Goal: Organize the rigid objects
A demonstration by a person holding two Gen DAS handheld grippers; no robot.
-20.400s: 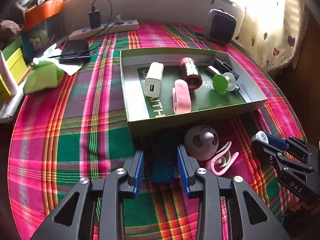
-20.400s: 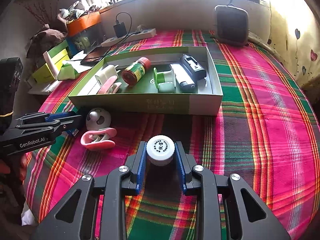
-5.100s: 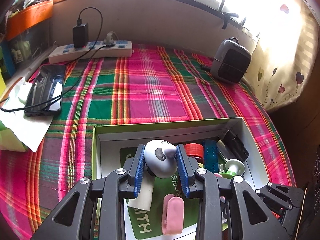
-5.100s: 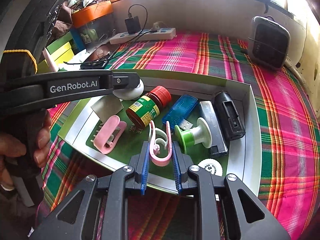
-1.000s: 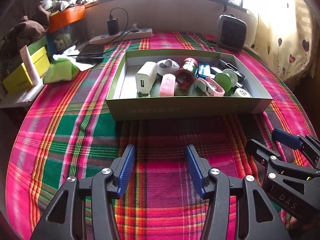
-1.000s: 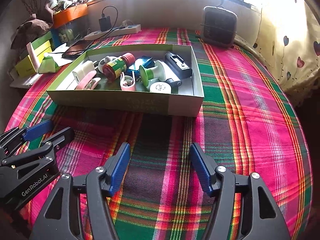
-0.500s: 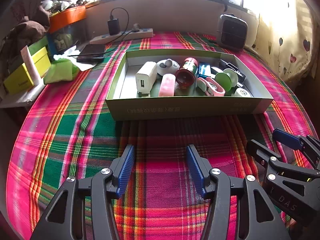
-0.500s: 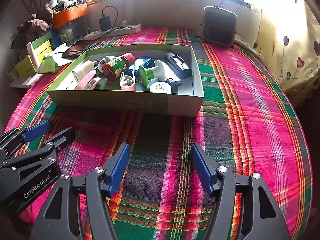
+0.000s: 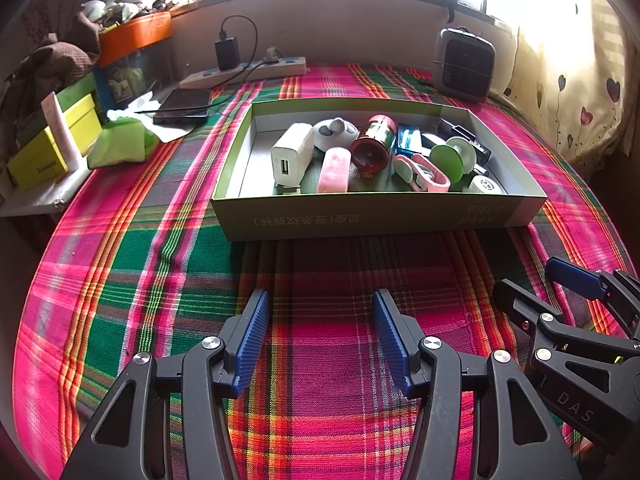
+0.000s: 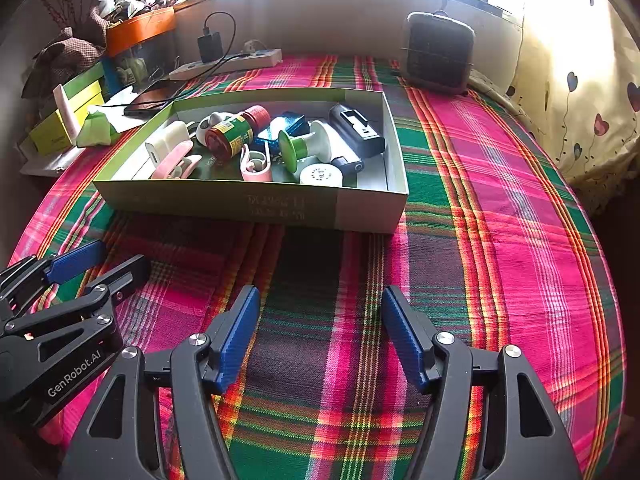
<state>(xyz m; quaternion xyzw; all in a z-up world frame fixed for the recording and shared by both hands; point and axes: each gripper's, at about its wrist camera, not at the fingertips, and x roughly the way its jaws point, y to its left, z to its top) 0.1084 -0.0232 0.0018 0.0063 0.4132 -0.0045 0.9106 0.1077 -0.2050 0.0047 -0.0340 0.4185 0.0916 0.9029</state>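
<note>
A shallow green box (image 9: 360, 216) (image 10: 224, 200) sits on the plaid cloth. It holds a white charger (image 9: 290, 154), a panda toy (image 9: 334, 132), a pink clip (image 9: 333, 170), a red-capped bottle (image 9: 374, 146), a blue USB stick (image 9: 408, 138), a pink earhook (image 9: 424, 172), a green spool (image 9: 456, 158), a white round jar (image 10: 321, 175) and a black device (image 10: 357, 130). My left gripper (image 9: 318, 340) is open and empty, in front of the box. My right gripper (image 10: 320, 332) is open and empty too, beside it.
A small grey heater (image 9: 464, 64) stands at the back right. A power strip with a charger (image 9: 244, 72), a phone (image 9: 184, 106), a green cloth (image 9: 120, 142) and yellow boxes (image 9: 52, 148) lie at the left. A curtain (image 9: 580, 80) hangs on the right.
Hardly anything moved in the last second; both grippers hold open in front of the box. Earlier they carried the panda toy and pink earhook into the box.
</note>
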